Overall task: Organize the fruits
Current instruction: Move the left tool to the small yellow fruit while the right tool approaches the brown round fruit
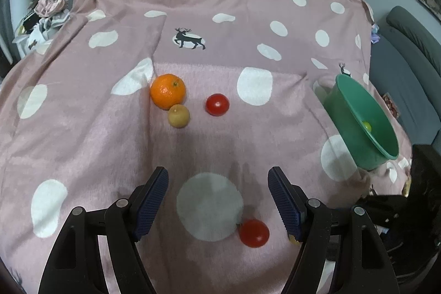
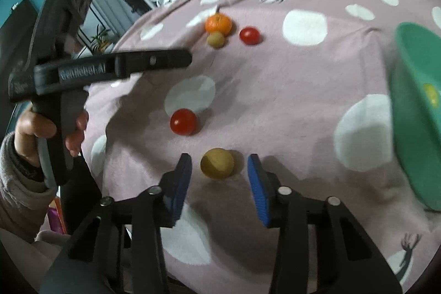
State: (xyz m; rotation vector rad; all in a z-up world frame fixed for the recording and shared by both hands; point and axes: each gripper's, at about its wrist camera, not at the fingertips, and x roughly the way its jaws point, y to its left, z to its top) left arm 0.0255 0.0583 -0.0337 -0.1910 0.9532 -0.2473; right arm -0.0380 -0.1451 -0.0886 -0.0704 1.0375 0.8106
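Meanwhile, fruit lies loose on a pink cloth with white dots (image 1: pixel 220 150), beside a green plastic tub (image 1: pixel 366 112) tipped on its side.
Inside that tub sits one small yellow-green fruit (image 1: pixel 366 125). Farther up the cloth a round orange (image 1: pixel 167 91) touches a small tan fruit (image 1: pixel 179 115), with a red tomato (image 1: pixel 217 104) near them. The left tongs (image 1: pixel 217 200) are spread, nothing between them, a second red tomato (image 1: pixel 253 232) just beside the right blue pad. The right tongs (image 2: pixel 219 183) are parted around a tan round fruit (image 2: pixel 217 163), pads not touching it.
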